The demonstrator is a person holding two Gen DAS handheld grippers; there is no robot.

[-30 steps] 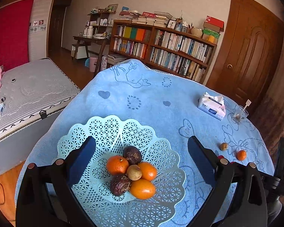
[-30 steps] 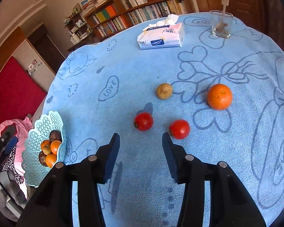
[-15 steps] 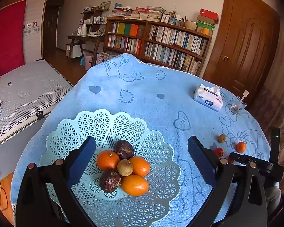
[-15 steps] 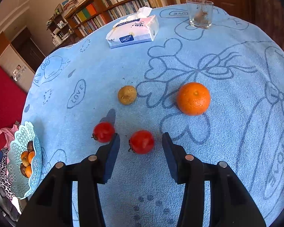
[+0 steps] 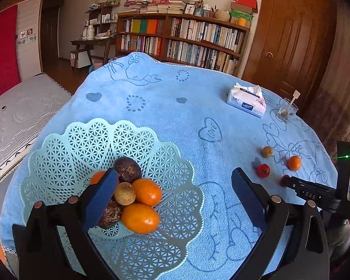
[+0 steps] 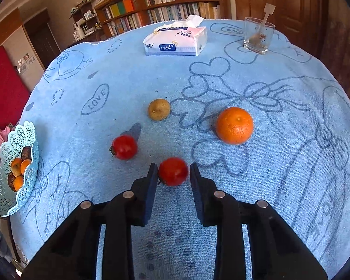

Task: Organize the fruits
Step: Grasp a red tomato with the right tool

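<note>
Four fruits lay loose on the blue towel [image 6: 291, 163]: two red ones, a small brownish one [image 6: 159, 109] and an orange [image 6: 235, 125]. The right gripper [image 6: 172, 175] stood around the nearer red fruit [image 6: 173, 171], its pads narrow and just beside the skin on both sides; whether they touched it I could not tell, so the grasp looked not yet made. The other red fruit [image 6: 124, 147] was near, to the left. To do this step well, the pads should probably close slowly on the widest part, because a round fruit can roll away. The left gripper [image 5: 172, 200] hung wide and empty over the pale lattice basket [image 5: 86, 140], where several fruits were already piled.
</note>
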